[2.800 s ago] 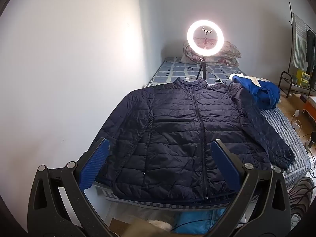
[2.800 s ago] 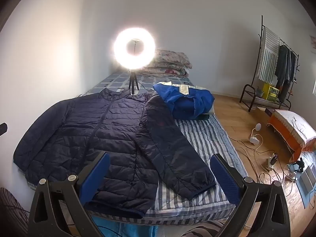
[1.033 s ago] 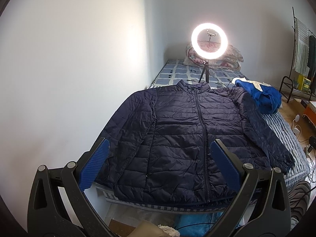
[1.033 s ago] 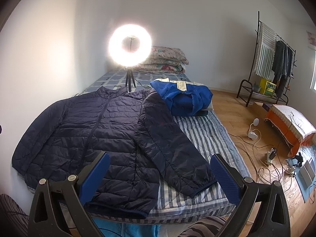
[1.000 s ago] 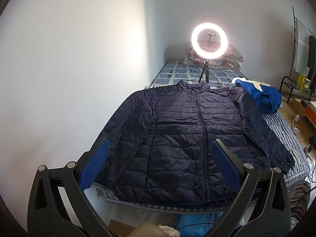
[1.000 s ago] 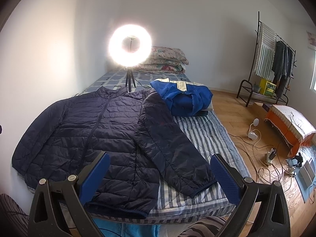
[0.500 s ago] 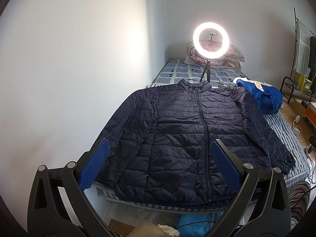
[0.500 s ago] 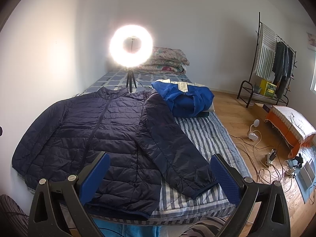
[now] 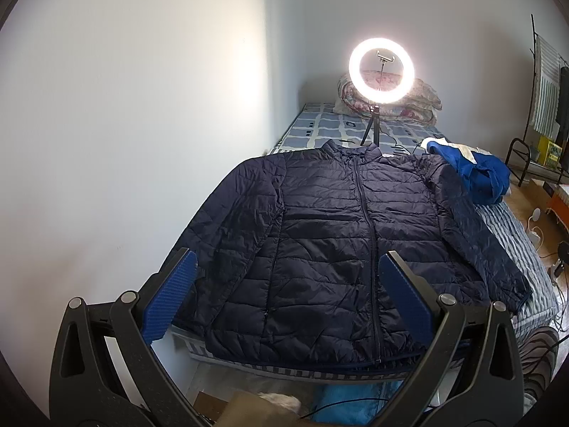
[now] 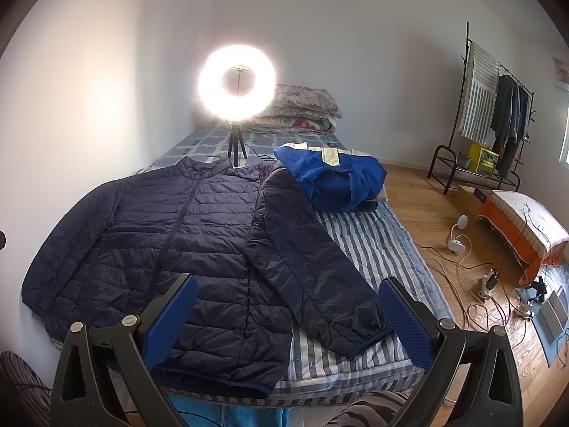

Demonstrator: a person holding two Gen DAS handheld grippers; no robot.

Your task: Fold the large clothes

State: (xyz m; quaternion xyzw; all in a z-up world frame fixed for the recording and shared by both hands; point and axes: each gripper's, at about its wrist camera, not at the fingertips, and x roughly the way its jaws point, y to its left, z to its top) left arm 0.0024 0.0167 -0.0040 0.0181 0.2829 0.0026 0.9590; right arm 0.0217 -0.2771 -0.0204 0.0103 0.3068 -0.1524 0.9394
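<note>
A dark navy quilted jacket (image 9: 334,235) lies flat, front up and zipped, on the striped bed (image 10: 377,249), sleeves spread to both sides. It also shows in the right wrist view (image 10: 185,242), its right sleeve (image 10: 313,267) angled toward the bed's foot. My left gripper (image 9: 290,299) is open and empty, held above the jacket's hem. My right gripper (image 10: 288,316) is open and empty, above the hem and the right cuff.
A lit ring light on a tripod (image 10: 236,85) stands behind the collar. A blue garment (image 10: 330,178) lies beside the right shoulder. Folded quilts (image 10: 302,110) sit at the bed's head. A wall runs along the left. Cables (image 10: 473,284) and a clothes rack (image 10: 494,114) stand on the right.
Both views have shifted only slightly; the grippers stay open and the jacket has not moved.
</note>
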